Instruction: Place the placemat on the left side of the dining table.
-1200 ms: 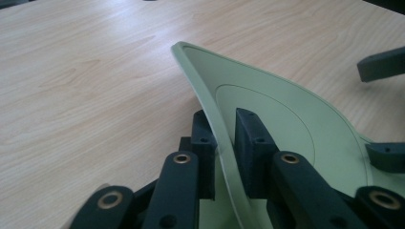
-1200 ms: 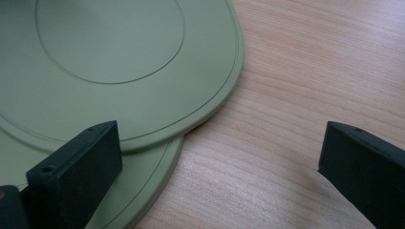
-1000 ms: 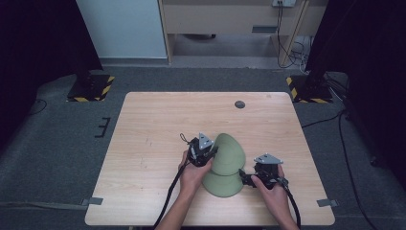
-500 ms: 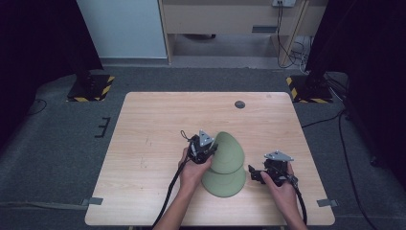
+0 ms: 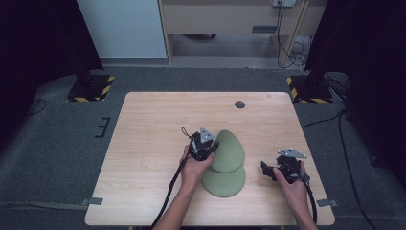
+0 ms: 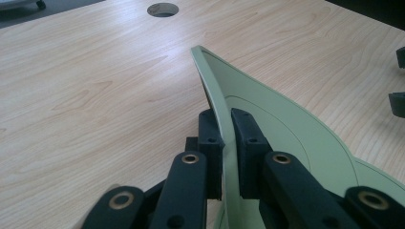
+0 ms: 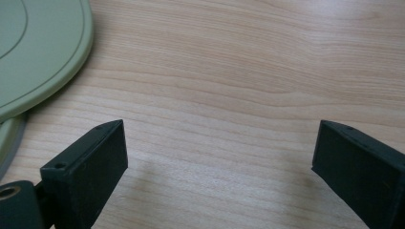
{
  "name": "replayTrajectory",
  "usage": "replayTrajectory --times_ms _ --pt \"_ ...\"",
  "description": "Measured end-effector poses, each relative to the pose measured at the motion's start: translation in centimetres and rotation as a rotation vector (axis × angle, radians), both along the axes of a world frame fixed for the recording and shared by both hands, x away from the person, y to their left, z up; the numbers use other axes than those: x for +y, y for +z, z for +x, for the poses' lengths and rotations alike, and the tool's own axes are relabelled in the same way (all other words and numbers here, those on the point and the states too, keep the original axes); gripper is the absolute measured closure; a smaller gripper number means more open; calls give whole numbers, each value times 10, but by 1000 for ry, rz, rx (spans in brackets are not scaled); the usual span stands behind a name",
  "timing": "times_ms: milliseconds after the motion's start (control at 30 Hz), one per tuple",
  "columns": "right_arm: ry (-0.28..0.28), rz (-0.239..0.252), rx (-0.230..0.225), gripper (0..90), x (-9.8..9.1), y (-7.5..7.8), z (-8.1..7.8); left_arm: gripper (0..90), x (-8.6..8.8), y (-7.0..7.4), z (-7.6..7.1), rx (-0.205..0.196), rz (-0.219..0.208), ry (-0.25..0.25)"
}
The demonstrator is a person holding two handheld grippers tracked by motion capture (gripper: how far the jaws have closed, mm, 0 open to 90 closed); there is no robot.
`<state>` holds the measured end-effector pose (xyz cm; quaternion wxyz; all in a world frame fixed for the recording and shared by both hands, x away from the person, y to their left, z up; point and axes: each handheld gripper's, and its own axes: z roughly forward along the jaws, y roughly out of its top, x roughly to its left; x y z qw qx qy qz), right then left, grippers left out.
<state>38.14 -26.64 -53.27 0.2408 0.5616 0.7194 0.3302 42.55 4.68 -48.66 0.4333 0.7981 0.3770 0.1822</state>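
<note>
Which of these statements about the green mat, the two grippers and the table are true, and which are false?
1. The left gripper is shut on the edge of the green mat. True.
2. The right gripper holds the green mat. False: its jaws stand open over bare table, beside the mat.
3. The mat lies fully flat. False: one half is folded up.
4. A round hole sits near the table's far edge. True.

Lower green plate (image 5: 224, 179) partly hidden under tilted upper plate (image 5: 229, 151), counter (image 5: 153, 129) near edge cut off by frame, small dark disc (image 5: 240, 104) on counter too small to identify
</note>
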Motion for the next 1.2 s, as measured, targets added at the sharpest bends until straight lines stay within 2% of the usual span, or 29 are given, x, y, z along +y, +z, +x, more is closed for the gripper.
replayTrajectory --times_ms 267,900,1200 --pt "-16 -1 4 50 -4 -2 1 841 -3 4 2 -10 6 -2" --pt "-43 2 -3 54 -8 -3 3 848 -9 24 3 -57 24 -17" --pt "-61 -16 -1 57 -9 -5 4 848 -10 31 2 -73 17 -22"
